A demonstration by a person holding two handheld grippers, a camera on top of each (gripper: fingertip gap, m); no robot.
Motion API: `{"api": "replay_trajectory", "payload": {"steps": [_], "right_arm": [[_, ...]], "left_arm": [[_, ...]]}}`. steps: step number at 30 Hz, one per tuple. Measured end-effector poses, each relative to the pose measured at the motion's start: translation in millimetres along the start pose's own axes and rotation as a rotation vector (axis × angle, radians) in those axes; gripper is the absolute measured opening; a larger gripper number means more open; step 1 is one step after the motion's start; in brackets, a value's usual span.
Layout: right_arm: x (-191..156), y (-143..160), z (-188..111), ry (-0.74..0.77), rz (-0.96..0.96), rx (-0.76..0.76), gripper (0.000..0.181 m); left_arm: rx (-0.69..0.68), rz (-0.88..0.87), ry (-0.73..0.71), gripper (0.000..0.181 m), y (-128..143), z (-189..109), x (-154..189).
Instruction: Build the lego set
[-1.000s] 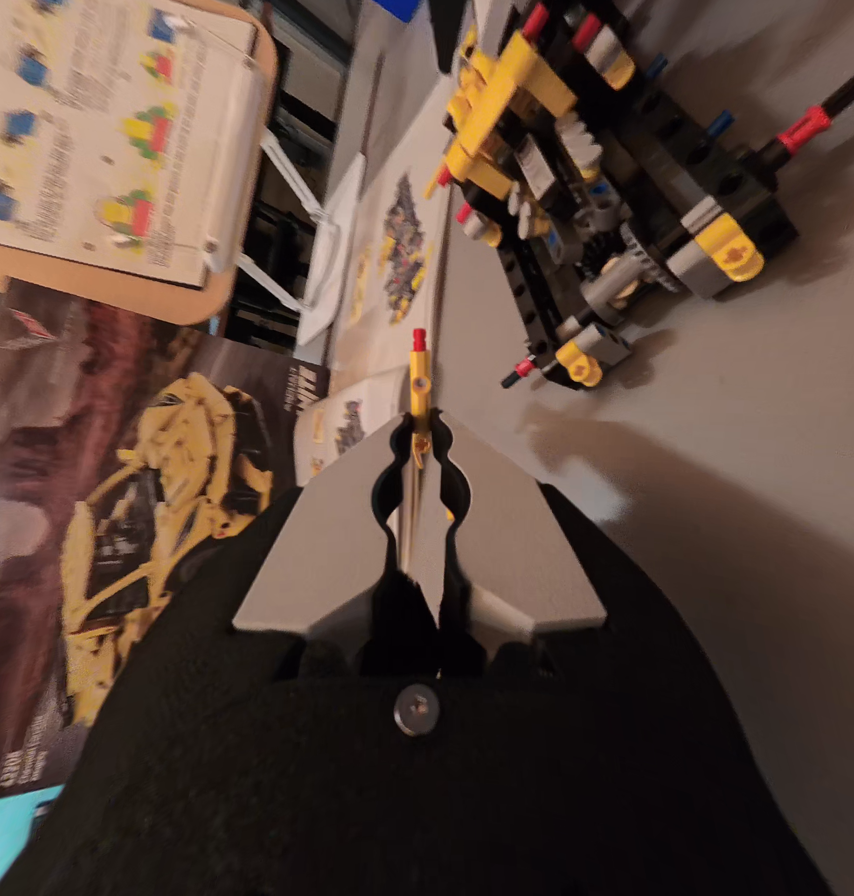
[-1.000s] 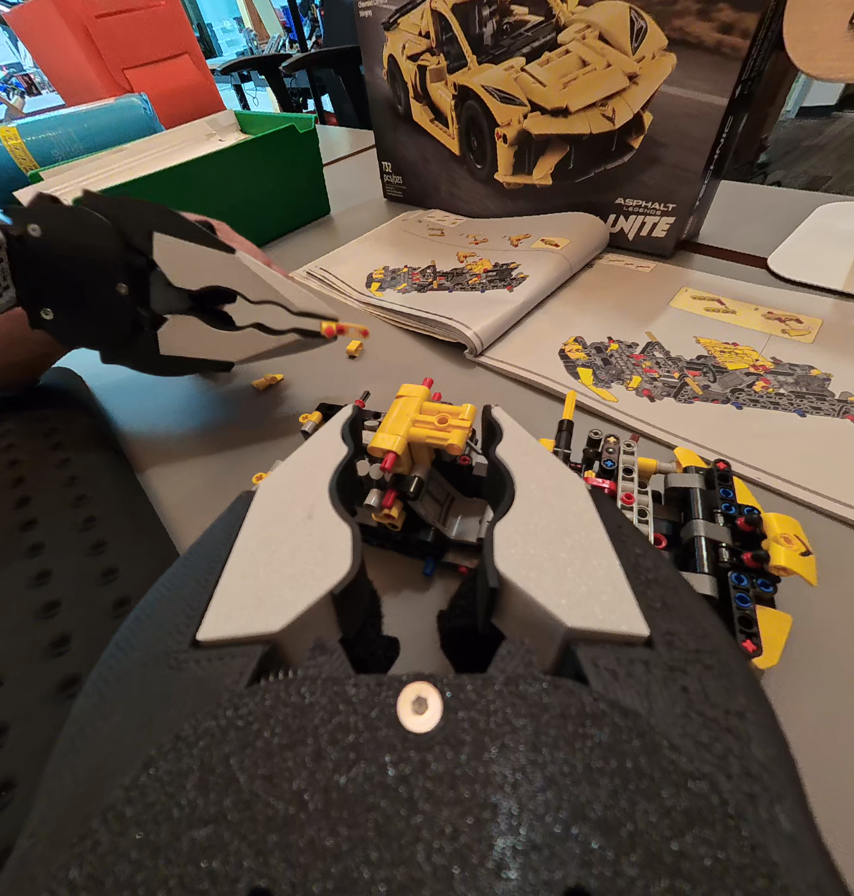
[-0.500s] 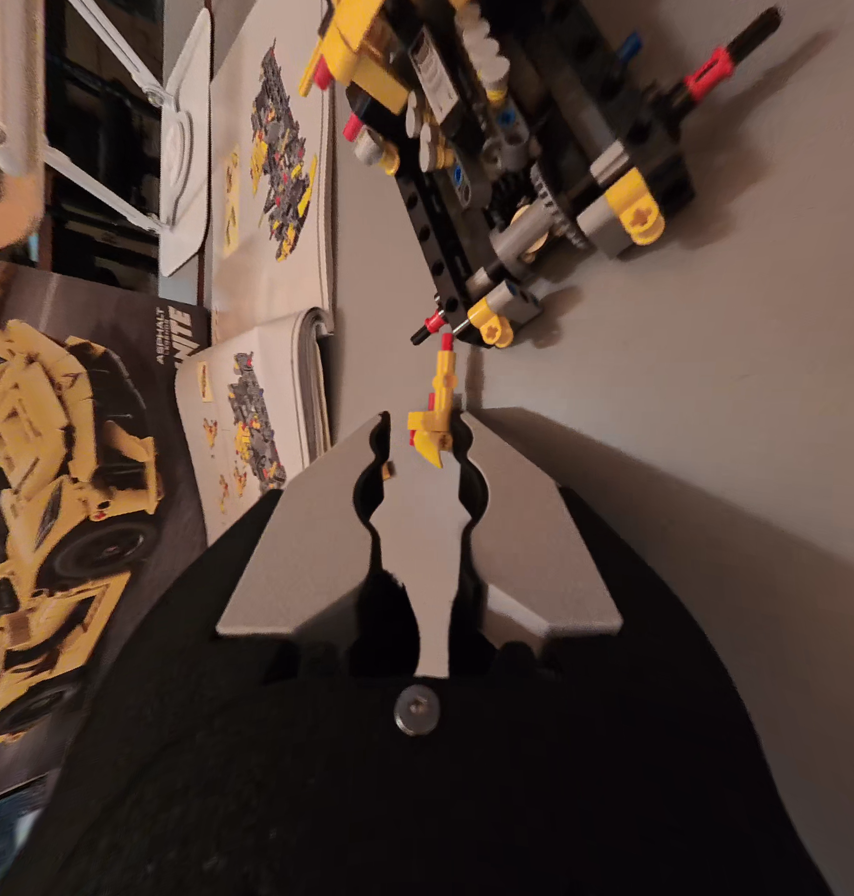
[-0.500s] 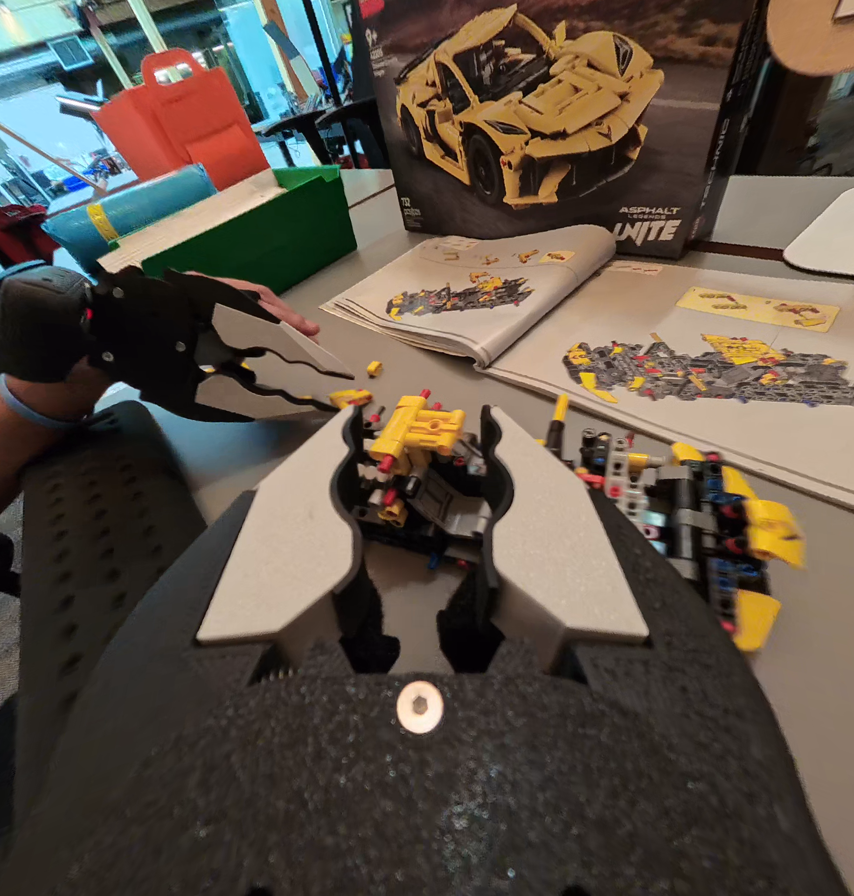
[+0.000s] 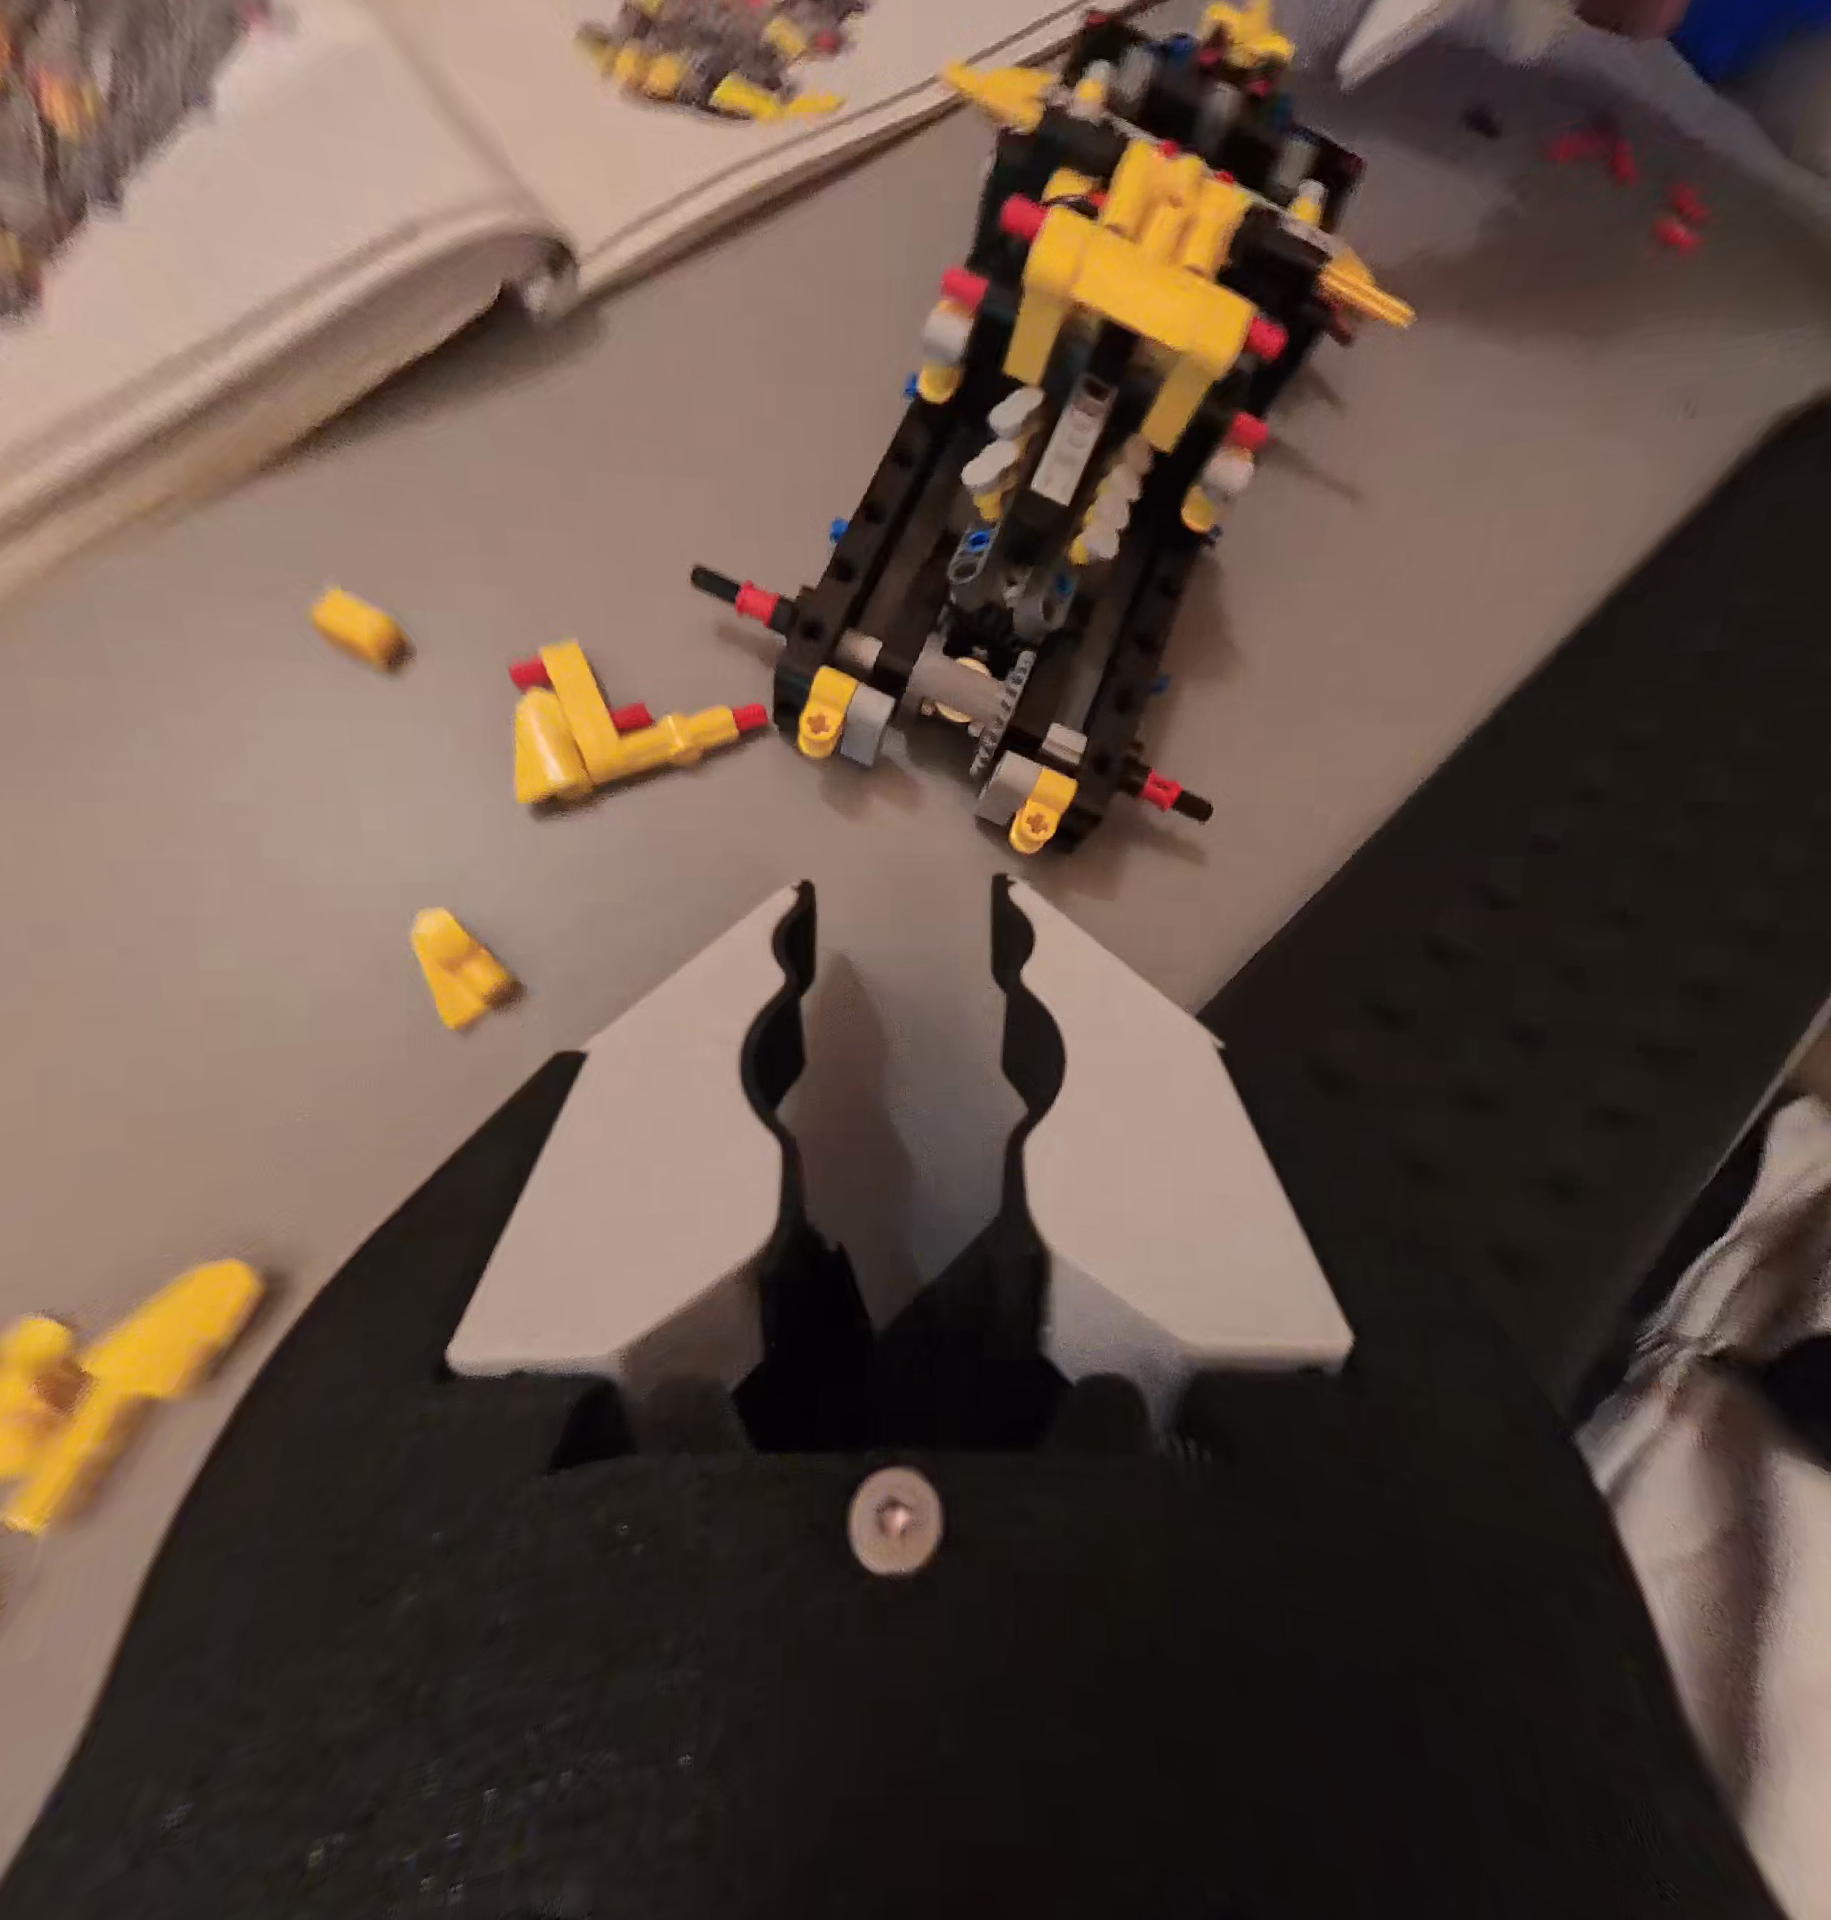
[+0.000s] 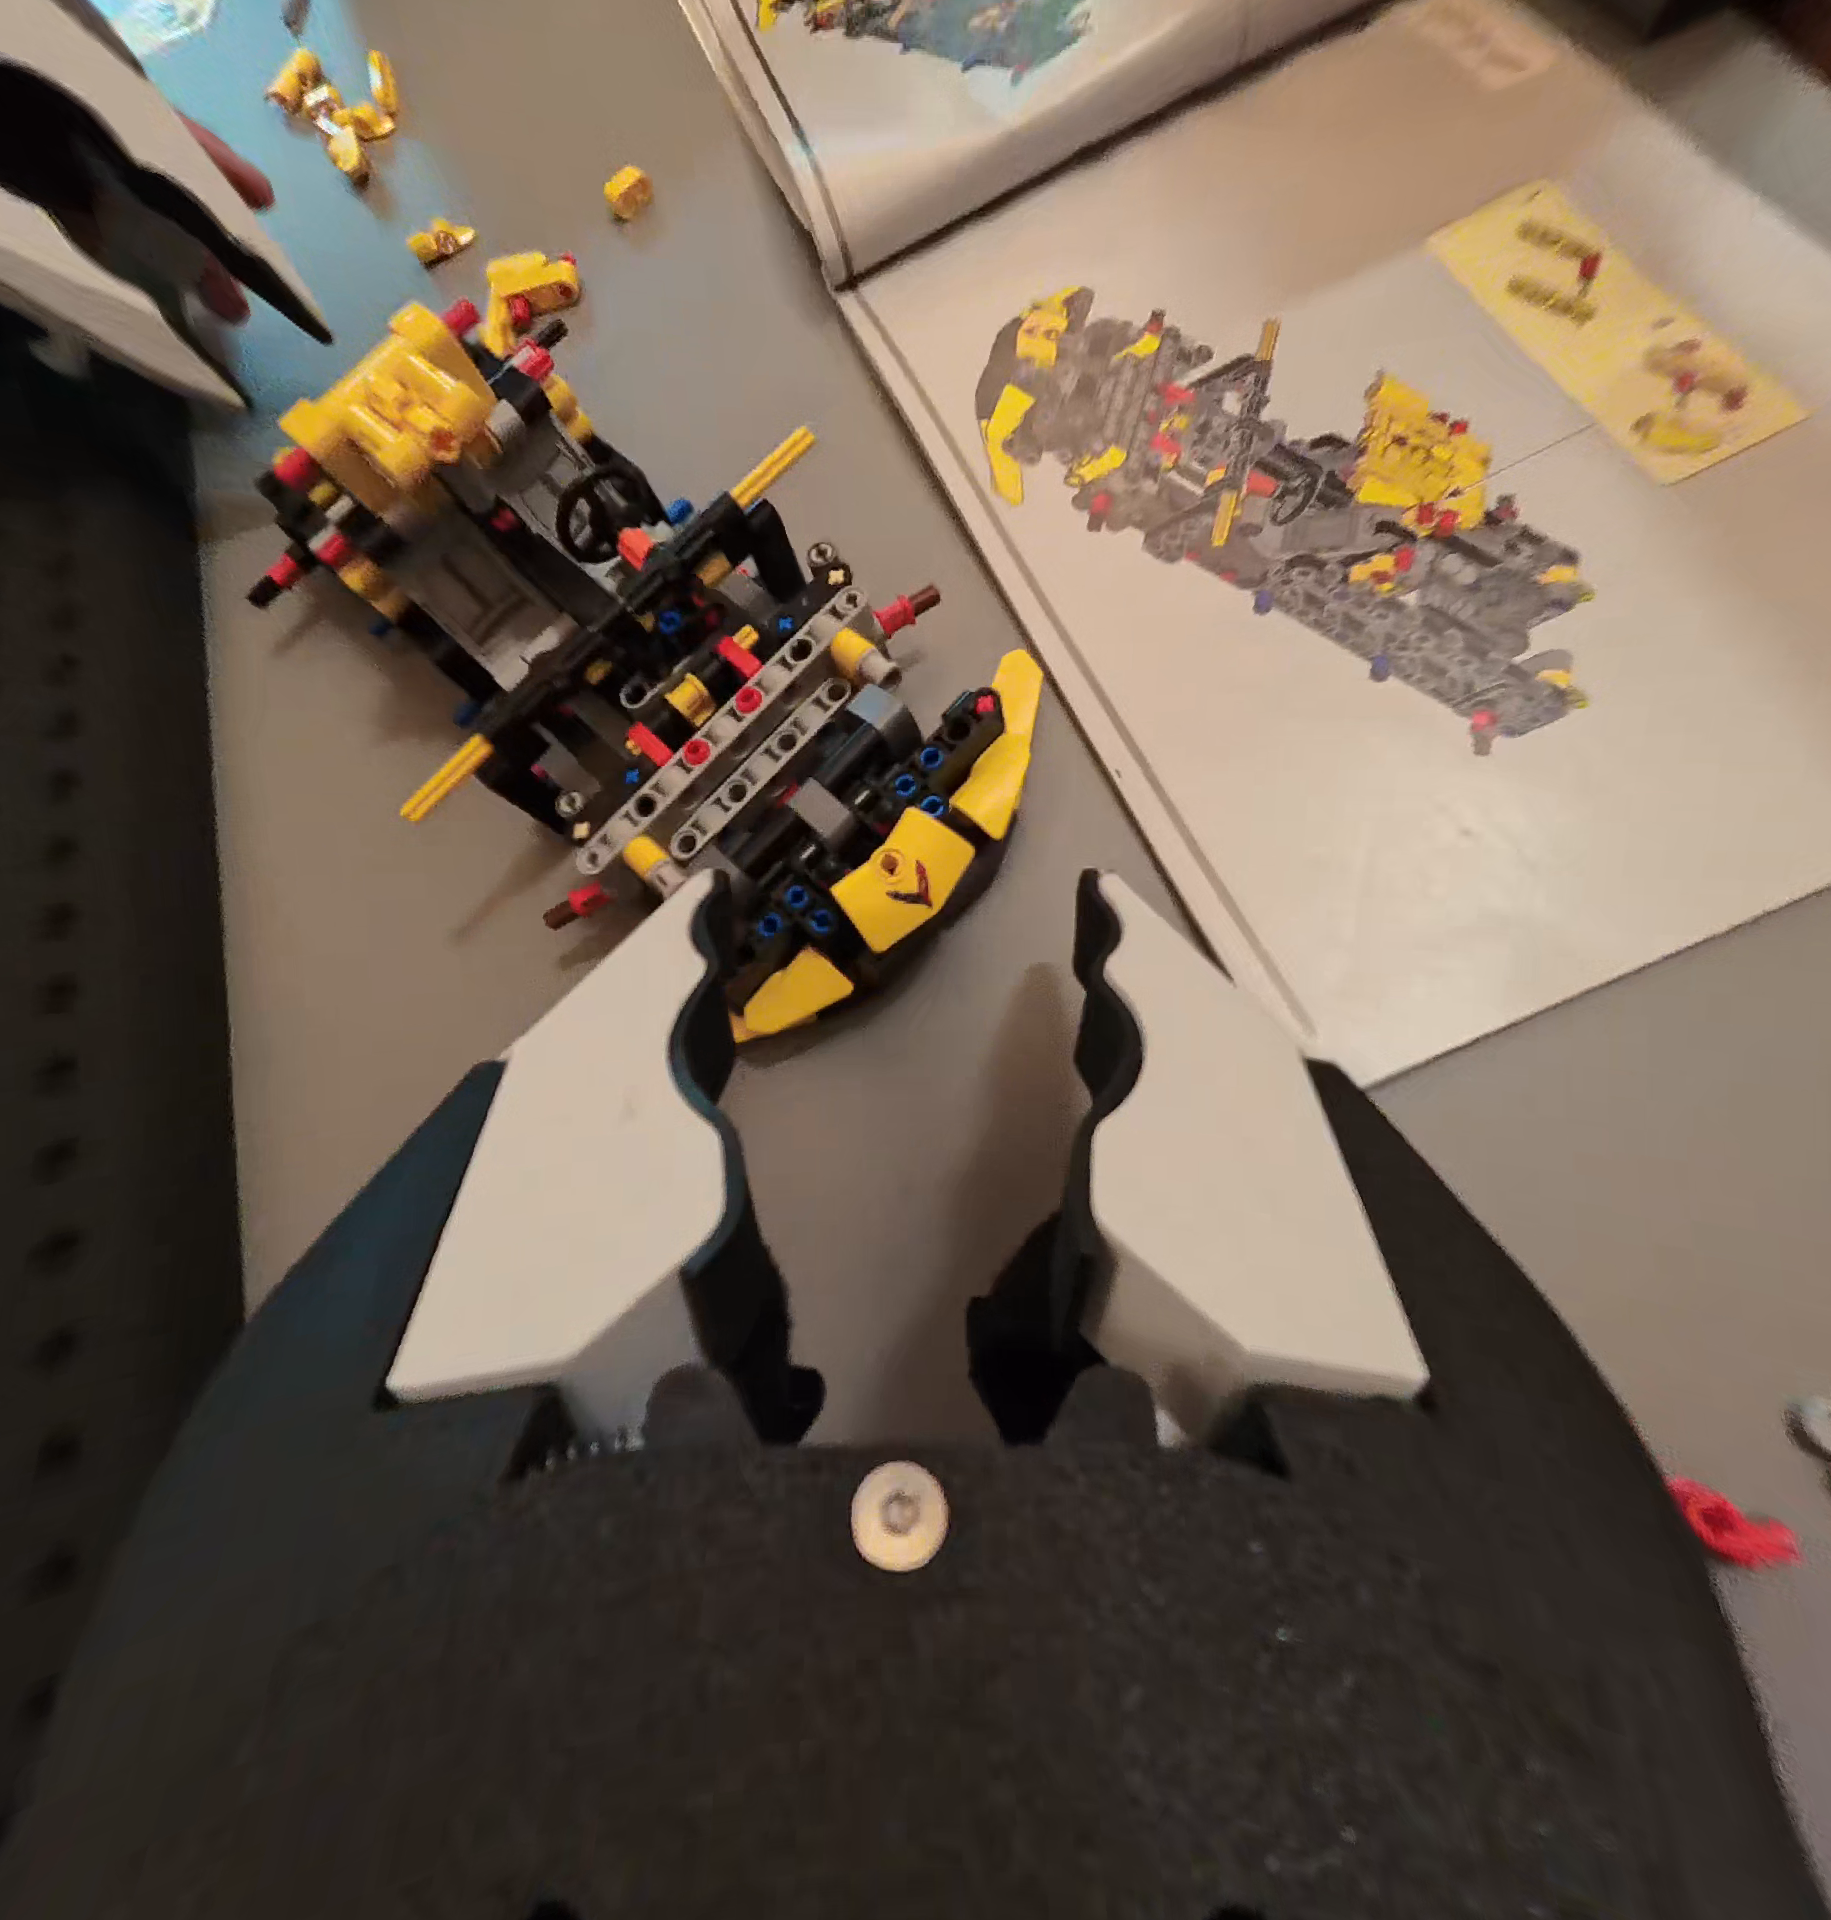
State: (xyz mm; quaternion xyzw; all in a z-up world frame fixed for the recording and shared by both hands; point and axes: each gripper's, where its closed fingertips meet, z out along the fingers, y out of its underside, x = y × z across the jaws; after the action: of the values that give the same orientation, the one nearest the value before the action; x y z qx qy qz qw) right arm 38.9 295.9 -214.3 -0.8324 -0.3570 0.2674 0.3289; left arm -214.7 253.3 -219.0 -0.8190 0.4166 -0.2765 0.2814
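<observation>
The black, grey and yellow lego car chassis (image 5: 1056,499) stands on the grey table ahead of my left gripper (image 5: 900,899), which is open and empty. A small yellow sub-assembly with red pins (image 5: 610,727) lies on the table just left of the chassis rear. In the right wrist view the chassis (image 6: 620,623) lies ahead and left of my right gripper (image 6: 895,894), which is open and empty near its yellow front bumper (image 6: 911,873). The left gripper (image 6: 142,229) shows at the upper left there.
Loose yellow pieces (image 5: 459,966) lie left of the left gripper, more (image 5: 90,1382) at the far left. The open instruction booklet (image 6: 1410,582) lies right of the chassis. A black perforated chair seat (image 5: 1576,935) borders the table. Small red parts (image 6: 1732,1538) lie right. Some 25 cm of space lies between my two pairs of fingers.
My left gripper has opened and let go of the yellow sub-assembly, which now lies by the chassis rear. My right gripper has opened off the chassis and pulled back behind the bumper end.
</observation>
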Motion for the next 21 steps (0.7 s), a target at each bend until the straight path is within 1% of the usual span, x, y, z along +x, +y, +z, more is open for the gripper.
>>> {"api": "replay_trajectory", "payload": {"steps": [2, 4, 6, 8, 10, 12, 15, 17, 18, 19, 21], "right_arm": [[-0.6, -2.6, 6.7, -0.047, 0.058, 0.004, 0.060], [-2.3, -6.6, 13.4, -0.063, 0.079, 0.024, 0.066], [1.3, -0.3, 21.3, -0.034, 0.092, -0.015, 0.068], [-8.2, 1.7, 27.6, -0.080, 0.129, -0.018, 0.066], [-9.1, 1.0, 28.7, -0.076, 0.195, 0.004, 0.055], [-15.7, 1.7, 28.0, -0.102, 0.280, 0.006, 0.050], [-16.7, 9.3, 21.4, -0.015, 0.341, -0.019, 0.048], [-21.1, 18.3, 13.3, 0.057, 0.396, -0.048, 0.048], [-24.5, 23.5, 8.9, 0.098, 0.424, -0.056, 0.049], [-28.8, 28.2, 4.8, 0.139, 0.446, -0.056, 0.049], [-38.2, 36.0, -1.3, 0.210, 0.504, -0.039, 0.051]], "left_arm": [[0.015, -0.089, -0.013, 0.038, -2.9, 5.5, 6.7], [0.016, -0.144, -0.016, 0.042, -4.6, 13.0, 11.8], [0.019, -0.205, 0.023, 0.045, -8.1, 18.8, 18.5], [0.011, -0.260, 0.080, 0.044, -11.1, 23.5, 26.4], [-0.018, -0.275, 0.111, 0.044, -9.4, 30.5, 31.5], [-0.035, -0.288, 0.137, 0.042, -10.8, 35.0, 35.3], [-0.047, -0.261, 0.153, 0.042, -14.9, 38.0, 36.4], [-0.063, -0.205, 0.163, 0.042, -19.8, 40.1, 35.9], [-0.068, -0.172, 0.163, 0.041, -24.5, 41.2, 33.2], [-0.073, -0.135, 0.161, 0.034, -30.3, 42.7, 28.3], [-0.107, -0.056, 0.191, 0.034, -40.3, 48.9, 17.5]]}}
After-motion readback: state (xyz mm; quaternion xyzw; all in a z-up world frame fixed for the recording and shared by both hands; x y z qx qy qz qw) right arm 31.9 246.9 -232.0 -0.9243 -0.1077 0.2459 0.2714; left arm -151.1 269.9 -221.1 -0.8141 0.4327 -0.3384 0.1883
